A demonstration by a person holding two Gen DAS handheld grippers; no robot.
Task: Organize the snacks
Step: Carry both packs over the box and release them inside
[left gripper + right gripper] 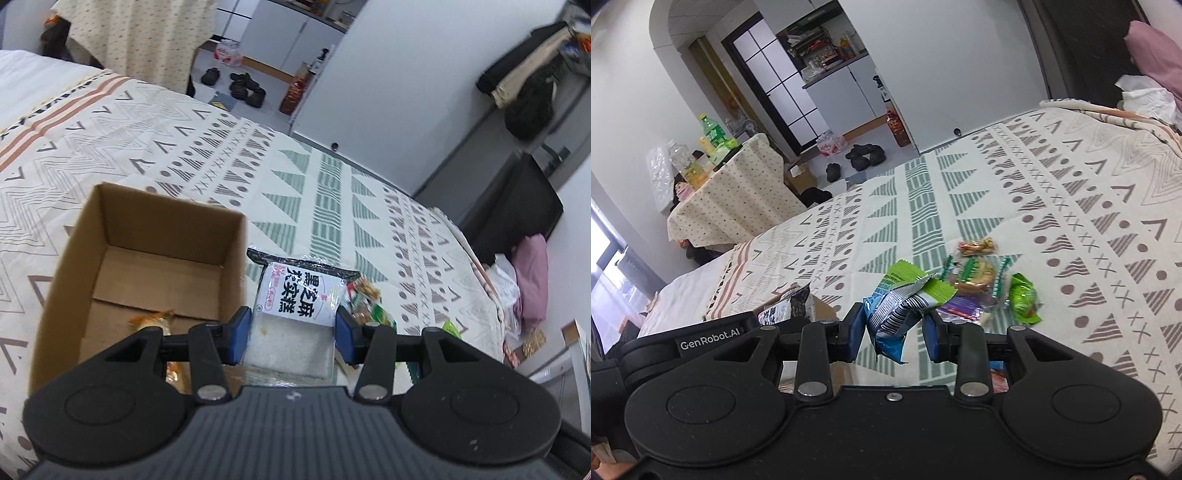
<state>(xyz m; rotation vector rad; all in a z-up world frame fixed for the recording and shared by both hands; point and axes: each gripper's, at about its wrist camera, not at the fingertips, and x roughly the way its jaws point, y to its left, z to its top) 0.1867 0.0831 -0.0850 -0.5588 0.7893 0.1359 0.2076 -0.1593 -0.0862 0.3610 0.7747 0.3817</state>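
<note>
left wrist view shows the left gripper (291, 334) clamped on a flat clear packet (295, 314), its blue pads (238, 334) pressing both side edges. the packet holds a white, grainy cake, carries a white label with large black characters and has a dark sealed top edge. it is held above the patterned bedspread (184, 147), just beside the right wall of an open cardboard box (147, 236). inside the box one orange-wrapped snack (153, 321) lies on the bottom near the front; a bit more orange wrapper shows lower down behind the gripper's left finger, and whether it is a second snack cannot be told.

in the right wrist view the right gripper (894, 332) is closed on a crumpled snack bag (905, 302), green at the ends, blue and silver in the middle, with a barcode facing the camera. it hangs clear of the bedspread. beyond it a loose cluster of snacks (979, 280) lies on the cover: at least four can be counted, one with nuts in a clear wrap, one round brown cake in a green-edged wrap, one bright green packet and one purple packet partly hidden.
</note>
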